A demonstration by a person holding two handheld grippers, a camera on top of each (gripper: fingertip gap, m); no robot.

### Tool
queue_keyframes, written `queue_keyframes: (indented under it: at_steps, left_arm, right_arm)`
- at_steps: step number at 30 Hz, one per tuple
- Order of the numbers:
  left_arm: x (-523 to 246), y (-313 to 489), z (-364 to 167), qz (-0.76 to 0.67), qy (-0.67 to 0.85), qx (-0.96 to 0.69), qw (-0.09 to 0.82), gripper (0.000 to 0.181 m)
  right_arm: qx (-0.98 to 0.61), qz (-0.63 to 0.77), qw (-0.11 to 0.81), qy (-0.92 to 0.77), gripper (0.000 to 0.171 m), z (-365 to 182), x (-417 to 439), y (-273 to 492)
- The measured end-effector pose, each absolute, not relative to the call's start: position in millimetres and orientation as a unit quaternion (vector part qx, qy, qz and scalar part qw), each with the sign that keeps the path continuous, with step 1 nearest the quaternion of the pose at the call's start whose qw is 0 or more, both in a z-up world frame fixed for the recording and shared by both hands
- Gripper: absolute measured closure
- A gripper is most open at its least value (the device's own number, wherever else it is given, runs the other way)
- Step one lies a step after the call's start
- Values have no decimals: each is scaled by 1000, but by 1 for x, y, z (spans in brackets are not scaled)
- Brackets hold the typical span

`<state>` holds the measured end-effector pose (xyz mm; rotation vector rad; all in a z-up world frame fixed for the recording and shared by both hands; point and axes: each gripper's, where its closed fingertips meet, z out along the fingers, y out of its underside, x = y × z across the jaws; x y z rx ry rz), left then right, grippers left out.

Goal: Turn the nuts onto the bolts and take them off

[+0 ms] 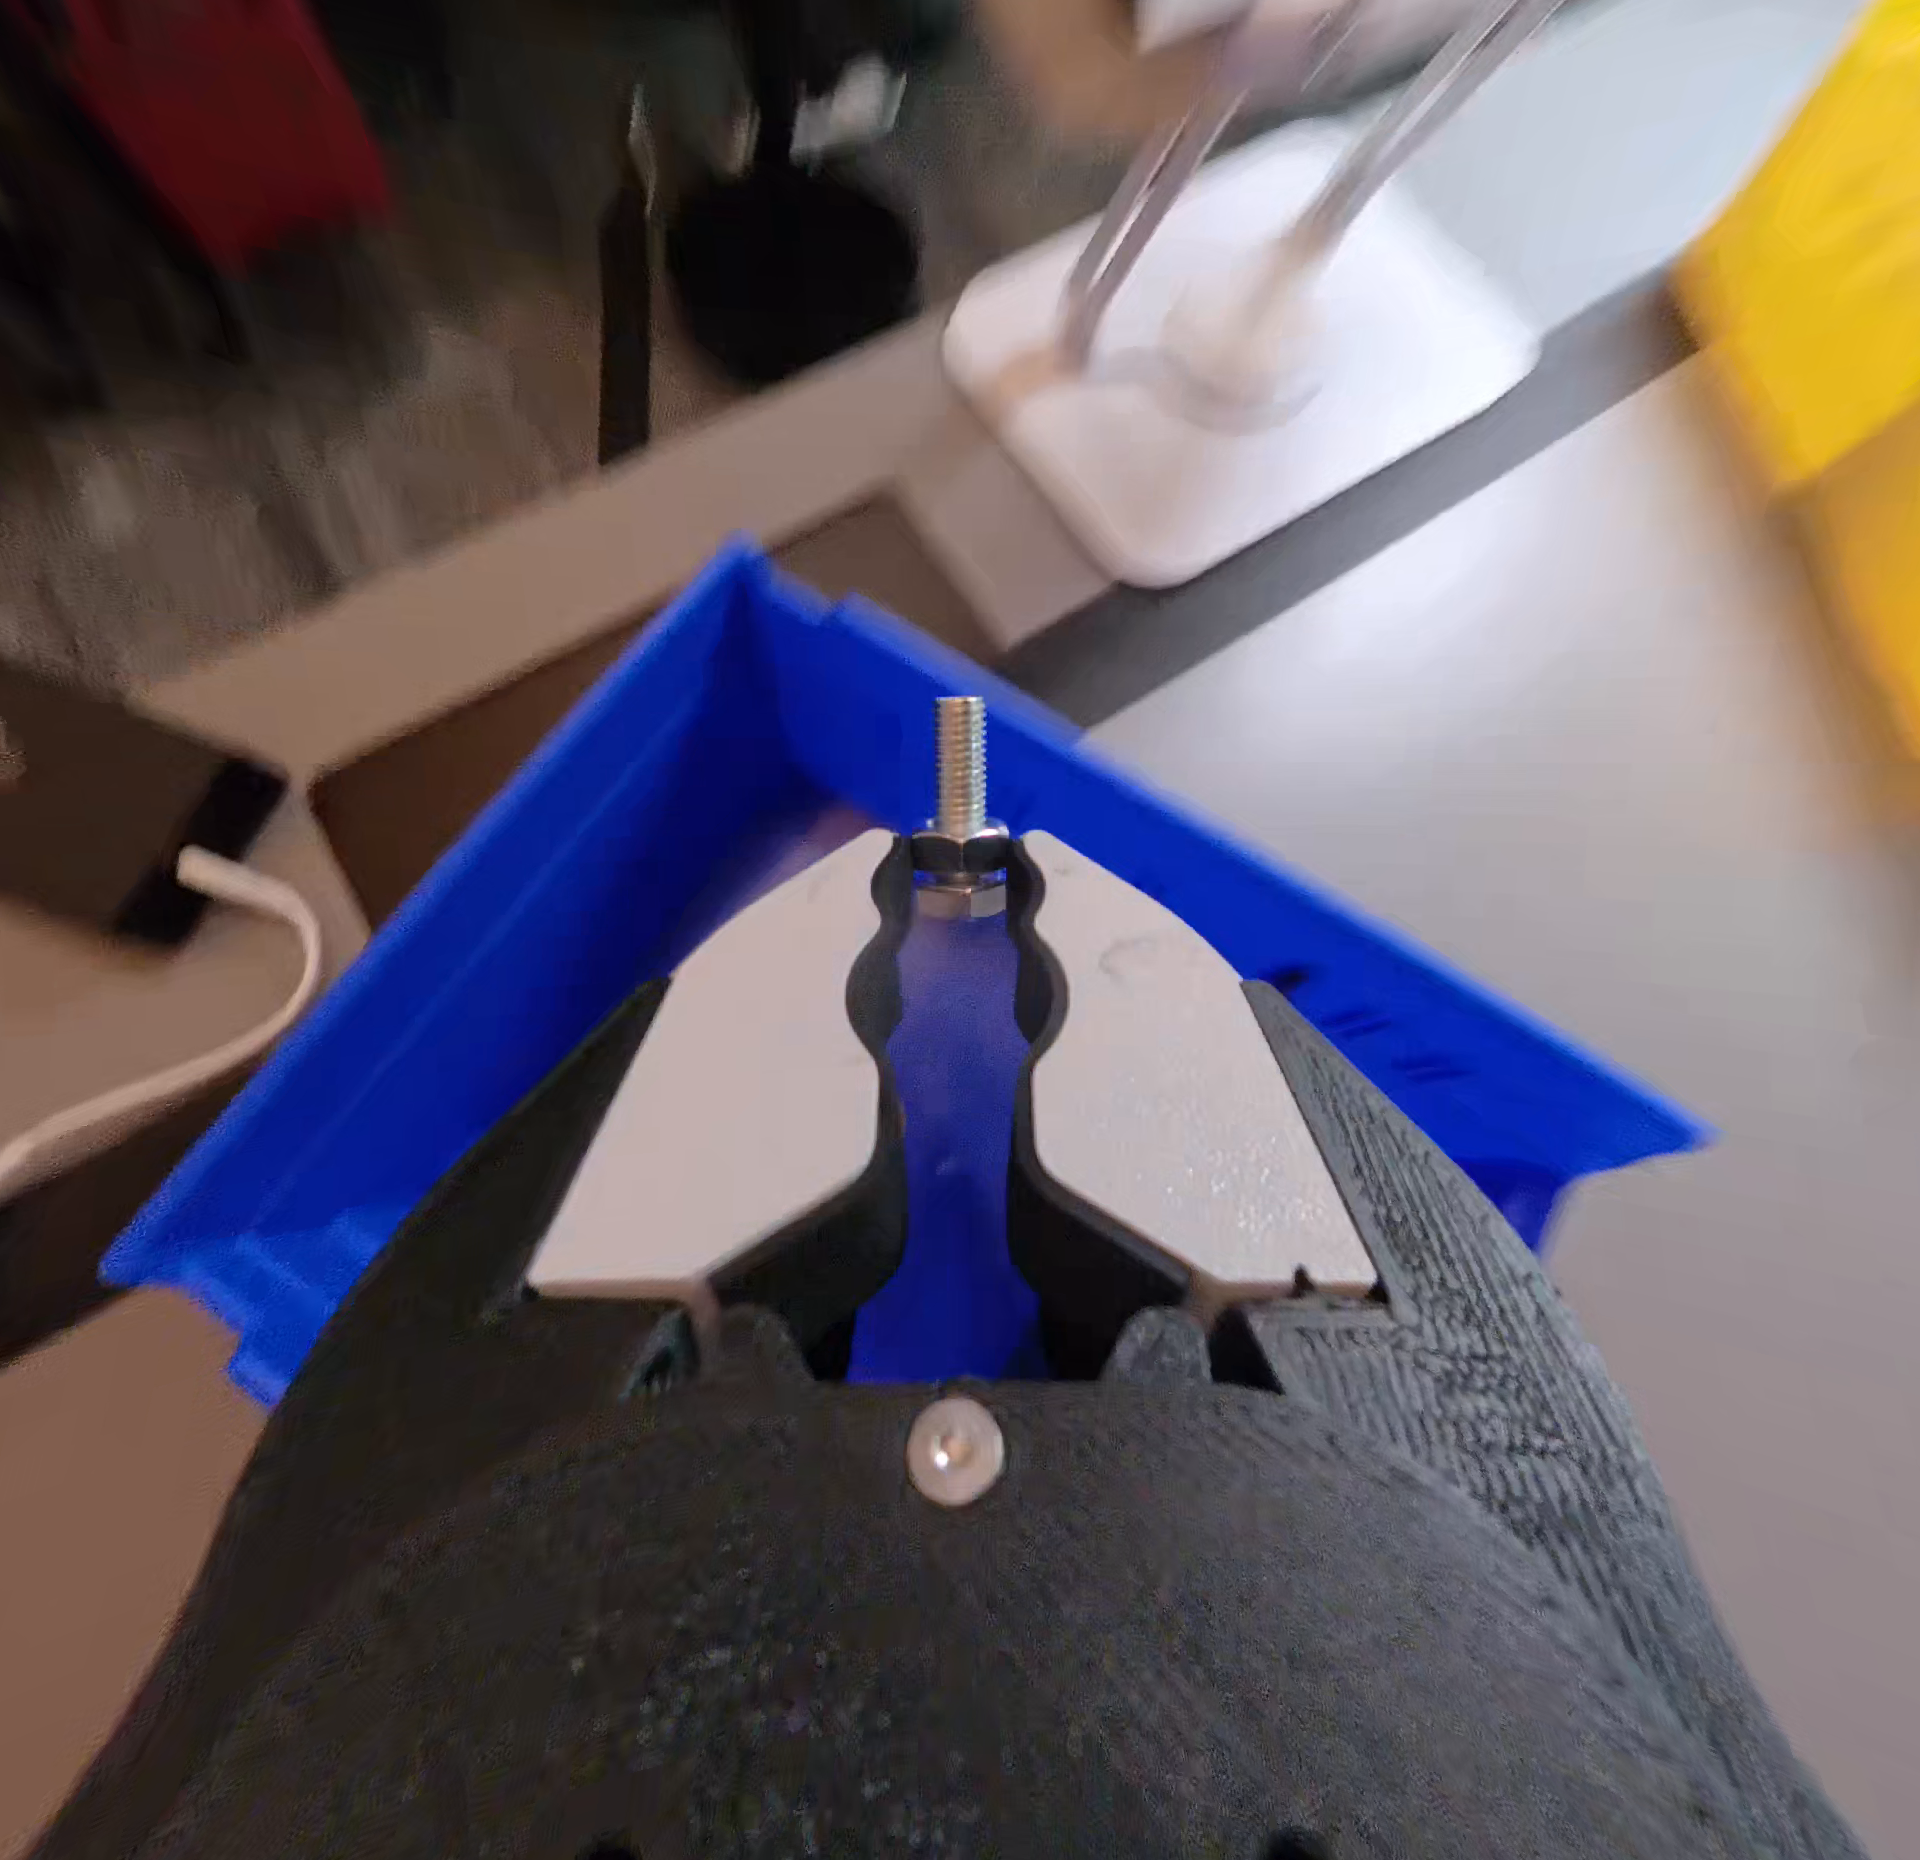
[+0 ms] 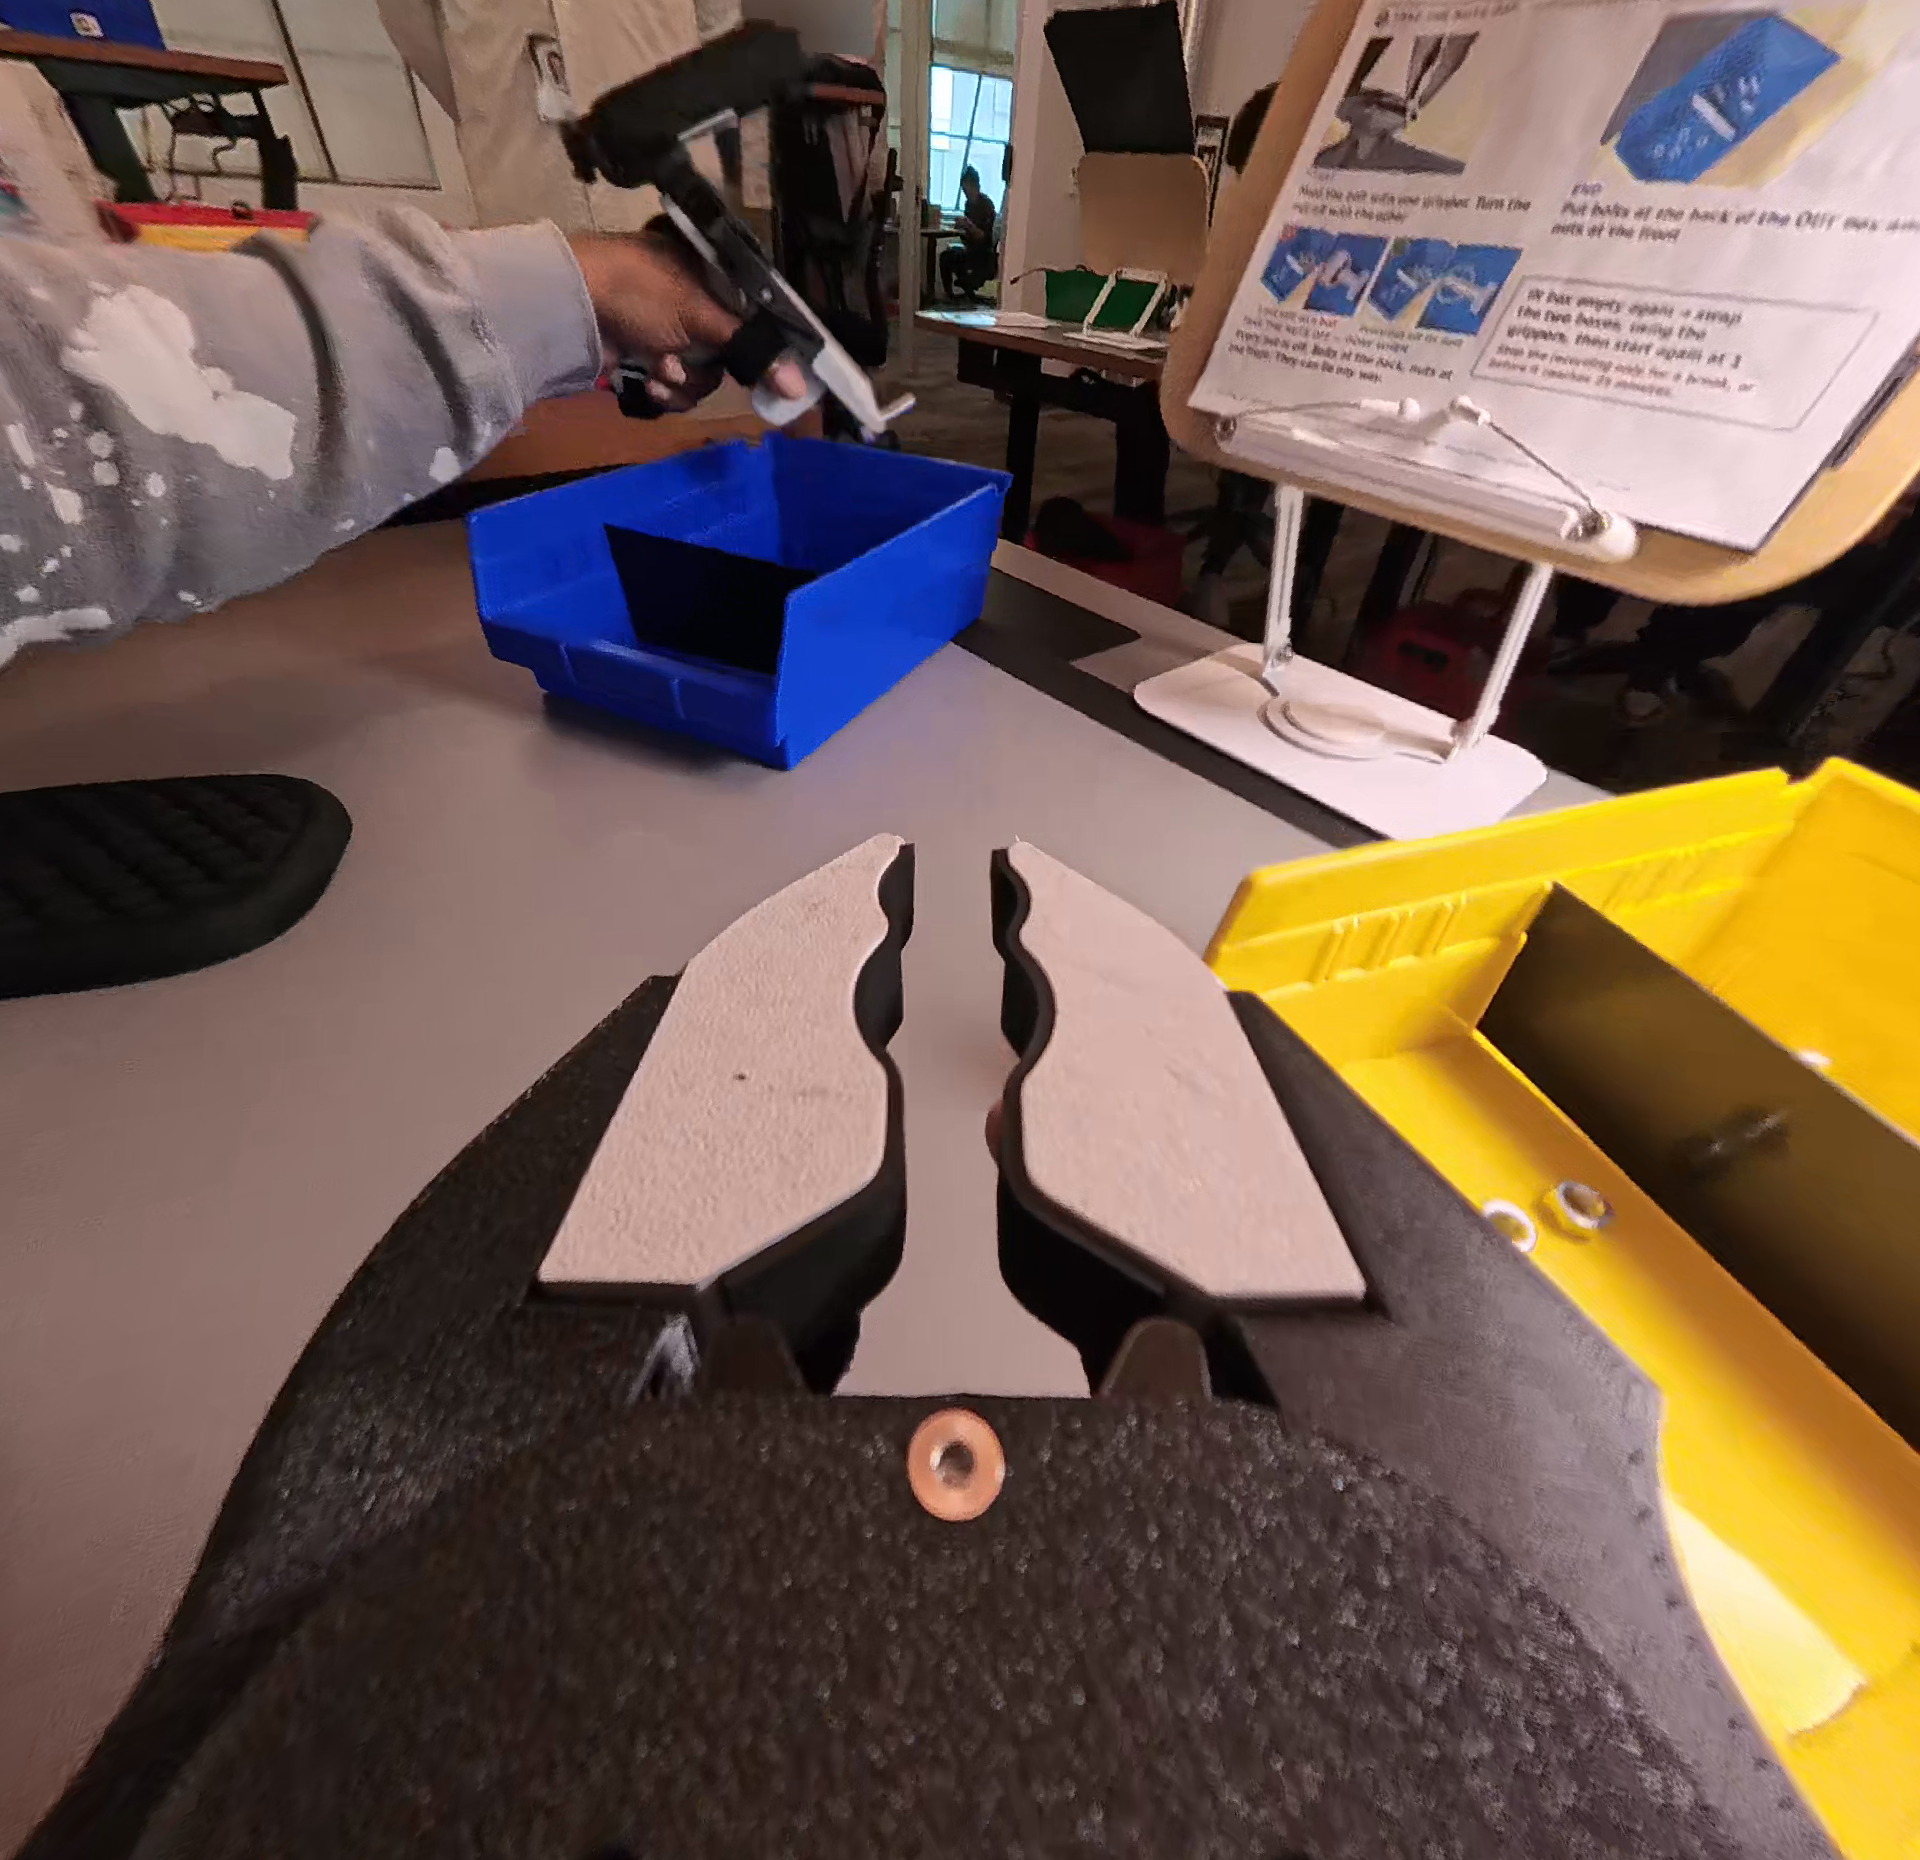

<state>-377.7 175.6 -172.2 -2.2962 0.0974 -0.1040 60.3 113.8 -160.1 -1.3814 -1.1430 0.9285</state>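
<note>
Left wrist view: left gripper has its jaws pinched on a bolt. The bolt stands up from the tips, thread end out, with a nut low on it, right at the tips. It hangs over a corner of the blue bin. The room behind is smeared, so this hand looks to be moving.

Step, my guess: a bolt with its nut on is picked up. The nut looks ready to be turned off.

Right wrist view: right gripper holds nothing. Its jaws stand a little apart, with grey table showing between them. It sits low, just beside the yellow bin. Loose nuts lie in that bin's front part.

Arm: far off, a hand in a grey sleeve holds the left gripper above the blue bin, tips tilted down.

Next move, my guess: bring both grippers together, nip the nut with the right one, and twist. The nut is small and could slip.
</note>
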Motion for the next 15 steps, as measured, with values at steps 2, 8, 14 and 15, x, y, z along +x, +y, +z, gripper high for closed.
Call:
queue_keyframes:
  at_steps: [2,8,14,15]
  left_arm:
    - [-347,170,-122,-71,57,-860,502,164]
    - [-237,127,-19,-151,121,-688,699,164]
    - [-134,107,-17,-227,183,-613,734,164]
    - [-122,106,-21,-235,188,-606,737,164]
  right_arm:
    - [-558,395,543,-487,157,-138,48,111]
    - [-487,454,570,-481,157,-45,-6,104]
    - [-450,508,570,-463,153,8,-52,103]
    - [-456,510,563,-464,151,5,-57,106]
